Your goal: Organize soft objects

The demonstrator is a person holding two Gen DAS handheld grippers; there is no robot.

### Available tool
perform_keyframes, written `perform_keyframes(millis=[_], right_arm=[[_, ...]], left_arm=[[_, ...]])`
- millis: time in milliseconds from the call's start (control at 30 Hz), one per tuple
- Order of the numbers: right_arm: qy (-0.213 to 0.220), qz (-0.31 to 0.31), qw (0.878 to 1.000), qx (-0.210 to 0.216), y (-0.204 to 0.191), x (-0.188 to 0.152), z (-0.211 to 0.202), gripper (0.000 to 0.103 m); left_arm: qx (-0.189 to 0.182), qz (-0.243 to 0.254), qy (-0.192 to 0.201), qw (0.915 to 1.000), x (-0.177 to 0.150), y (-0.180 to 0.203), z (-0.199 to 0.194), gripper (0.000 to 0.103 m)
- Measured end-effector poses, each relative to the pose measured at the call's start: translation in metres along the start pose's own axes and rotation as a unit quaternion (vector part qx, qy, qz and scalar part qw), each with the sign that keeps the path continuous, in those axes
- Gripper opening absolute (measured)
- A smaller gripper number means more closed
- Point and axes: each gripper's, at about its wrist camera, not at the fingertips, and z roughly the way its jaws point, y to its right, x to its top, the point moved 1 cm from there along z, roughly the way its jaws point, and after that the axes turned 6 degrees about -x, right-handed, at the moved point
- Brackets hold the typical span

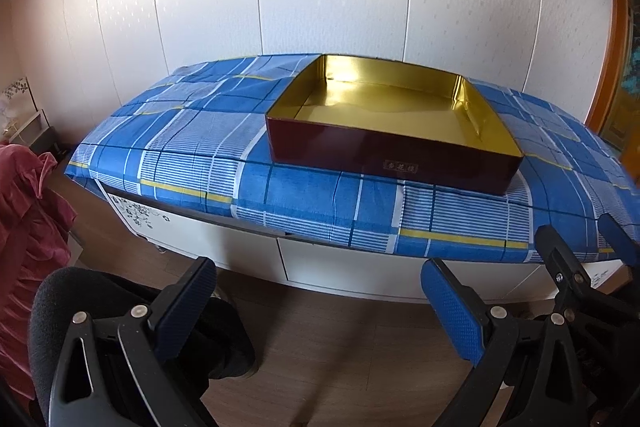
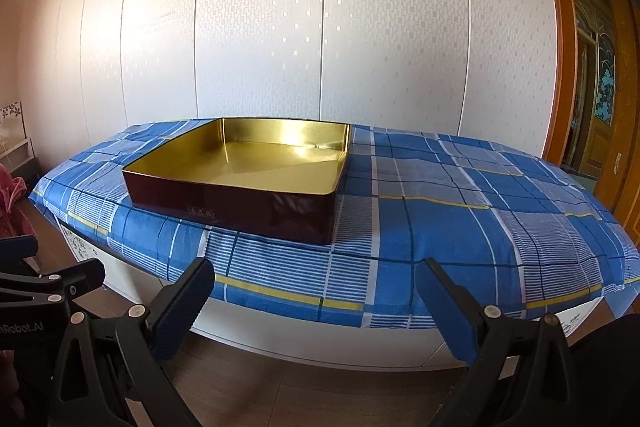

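A shallow dark red box (image 1: pixel 392 157) with a shiny gold inside sits on the blue plaid cloth (image 1: pixel 192 147); nothing lies in it. My left gripper (image 1: pixel 320 307) hangs open below the table's front edge, over the floor, with nothing between its fingers. In the right wrist view the same box (image 2: pixel 232 213) stands left of centre on the cloth (image 2: pixel 460 227). My right gripper (image 2: pixel 316 303) is open and holds nothing, just in front of the cloth's edge. Each gripper shows in the other's view: the right gripper (image 1: pixel 588 243), the left gripper (image 2: pixel 48 261).
The cloth covers a low white cabinet (image 1: pixel 240 251) against a white panelled wall. A crumpled pink-red fabric (image 1: pixel 24 227) lies at the far left. A dark fuzzy shape (image 1: pixel 52 307) sits under the left gripper. Wood floor (image 1: pixel 340 347) lies below; an orange door frame (image 2: pixel 560 67) stands right.
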Motion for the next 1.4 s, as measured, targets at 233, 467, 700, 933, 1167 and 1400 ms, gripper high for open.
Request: perform_keyframes(millis=[233,467,700,933,1167,1400], right_arm=[[-0.002,-0.009,1.0,0.003,-0.0027,-0.0022,0.001,0.102],[0.002,-0.009,1.0,0.001,-0.0028,-0.0025,-0.0007,0.102],[-0.001,-0.011,1.0,0.001,-0.0035,-0.0024,0.0011,0.102],[-0.001,-0.009,1.0,0.002,-0.0038,-0.0021,0.0016,0.102],[-0.002,-0.007,1.0,0.001,-0.0033,-0.0028,0.0022,0.102],[-0.007,-0.007,1.0,0.004,-0.0041,-0.0042,0.0036,0.102]], left_arm=[[-0.001,0.013,0.002,0.9999,-0.001,0.004,-0.0002,0.103],[-0.004,0.02,0.005,0.9998,-0.0019,0.0056,-0.0021,0.103],[-0.003,0.019,0.004,0.9998,-0.0023,0.0062,-0.0018,0.103],[-0.003,0.019,0.003,0.9998,-0.0022,0.0054,-0.0013,0.103],[-0.009,0.021,0.003,0.9997,-0.0024,0.0048,-0.0004,0.103],[-0.011,0.024,0.006,0.9996,-0.0025,0.0048,-0.0009,0.103]])
